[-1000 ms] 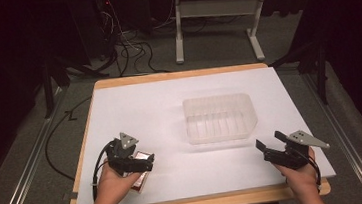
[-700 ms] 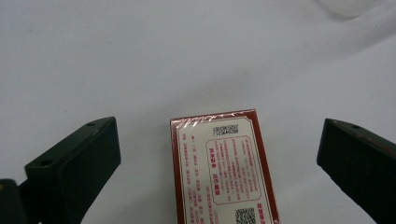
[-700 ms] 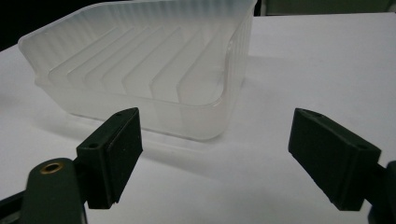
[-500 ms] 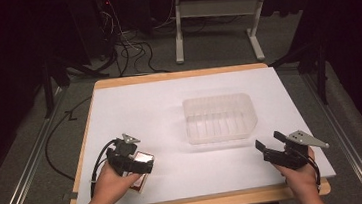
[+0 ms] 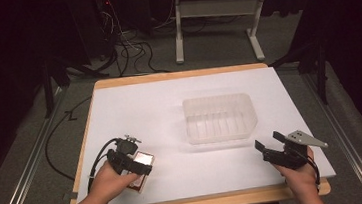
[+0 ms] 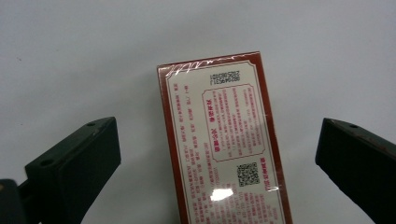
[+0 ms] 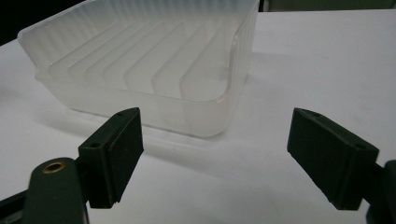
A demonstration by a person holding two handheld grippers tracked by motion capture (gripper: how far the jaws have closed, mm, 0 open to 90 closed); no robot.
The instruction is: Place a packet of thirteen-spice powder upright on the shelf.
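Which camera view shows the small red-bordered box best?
The left gripper view: the box lies flat on the white table, its printed face and QR code clear, between the open left tongs. In the high view it is small and partly hidden under the left tongs.

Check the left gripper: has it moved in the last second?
Yes. The left gripper has tipped down over the box; its distance from the clear bin looks unchanged.

Red-bordered box [image 6: 224, 149], seen in the left gripper view: cream face printed with dense red text, too small to read; a QR code near its lower right; an upside-down black printed number along the top edge, digits uncertain.
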